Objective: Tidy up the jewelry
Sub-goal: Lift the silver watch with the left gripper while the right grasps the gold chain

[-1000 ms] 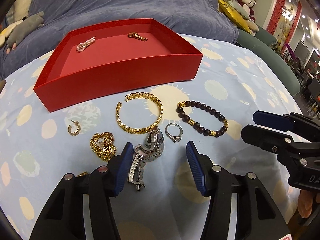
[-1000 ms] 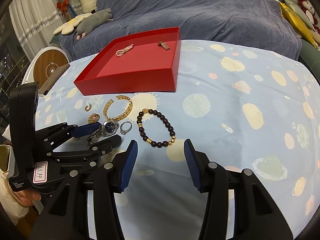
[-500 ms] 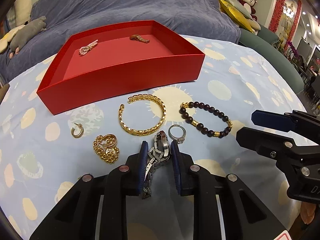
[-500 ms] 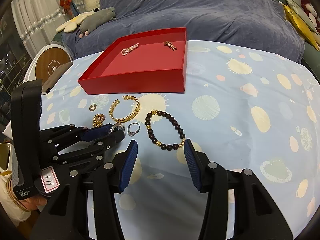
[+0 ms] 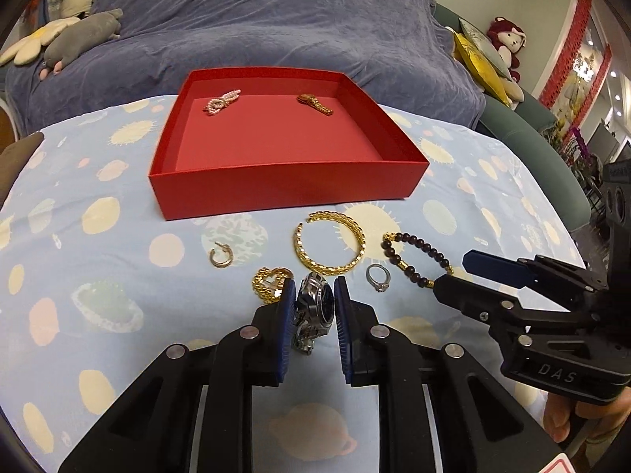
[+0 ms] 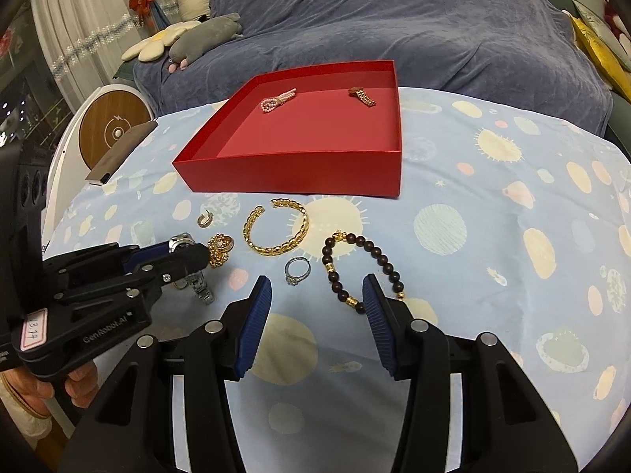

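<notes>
My left gripper [image 5: 314,299] is shut on a silver wristwatch [image 5: 315,307], held just above the cloth; it also shows in the right wrist view [image 6: 189,254]. My right gripper [image 6: 317,295] is open and empty, its fingers either side of the near end of a dark bead bracelet [image 6: 361,270]. A silver ring [image 6: 297,270], a gold open bangle [image 6: 276,228], a gold chain charm [image 6: 220,250] and a small hoop earring [image 6: 205,220] lie on the cloth. The red tray [image 6: 292,175] behind holds a pearl piece [image 6: 278,100] and a gold watch [image 6: 363,96].
The table has a light blue patterned cloth [image 6: 493,236]. A sofa with a blue-grey throw [image 5: 256,15] and plush toys stands behind. A round white and wood device [image 6: 114,126] and a grey flat object [image 6: 118,149] are at the left edge.
My left gripper closed on the silver watch, lifted it and moved toward the tray. The right gripper moved forward over the bead bracelet's near end and stayed open.
</notes>
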### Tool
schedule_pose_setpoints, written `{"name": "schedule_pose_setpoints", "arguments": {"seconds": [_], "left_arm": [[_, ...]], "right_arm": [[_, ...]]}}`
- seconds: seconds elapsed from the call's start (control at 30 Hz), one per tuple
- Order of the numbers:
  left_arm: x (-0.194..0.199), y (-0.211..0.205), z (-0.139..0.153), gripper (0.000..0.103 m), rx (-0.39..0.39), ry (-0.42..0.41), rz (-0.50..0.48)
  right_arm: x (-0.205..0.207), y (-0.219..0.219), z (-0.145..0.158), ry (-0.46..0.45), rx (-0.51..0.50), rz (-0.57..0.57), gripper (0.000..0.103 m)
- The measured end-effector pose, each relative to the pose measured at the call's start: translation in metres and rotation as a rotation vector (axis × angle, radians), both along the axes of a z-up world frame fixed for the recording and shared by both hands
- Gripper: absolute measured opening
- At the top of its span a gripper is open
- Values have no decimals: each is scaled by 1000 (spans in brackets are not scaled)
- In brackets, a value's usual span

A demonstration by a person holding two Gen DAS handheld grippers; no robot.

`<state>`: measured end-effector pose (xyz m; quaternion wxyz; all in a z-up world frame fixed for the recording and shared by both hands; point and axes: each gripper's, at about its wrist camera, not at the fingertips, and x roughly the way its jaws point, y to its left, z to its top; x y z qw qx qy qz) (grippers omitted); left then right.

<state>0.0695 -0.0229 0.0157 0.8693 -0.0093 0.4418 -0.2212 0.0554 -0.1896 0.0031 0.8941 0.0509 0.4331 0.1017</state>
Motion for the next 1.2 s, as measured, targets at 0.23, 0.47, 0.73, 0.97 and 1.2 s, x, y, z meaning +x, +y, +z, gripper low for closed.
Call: {"name": "schedule_pose_setpoints", "arguments": {"seconds": [0.23, 0.47, 0.73, 0.97, 1.2], "left_arm": [[3, 37, 17, 17, -31, -27, 74], [5, 70, 24, 17, -40, -37, 138], [2, 93, 23, 17, -36, -34, 183], [-1, 107, 24, 17, -45, -33, 203], [-3, 112, 22, 16, -52, -25, 202]], "right_arm": [[19, 25, -5, -8, -10, 44, 46], [30, 37, -17, 33, 21, 59, 46], [23, 82, -24, 39, 28, 206, 39], [32, 94, -36, 39, -14, 196, 34], [37, 100, -39, -9, -80, 185, 17]]}}
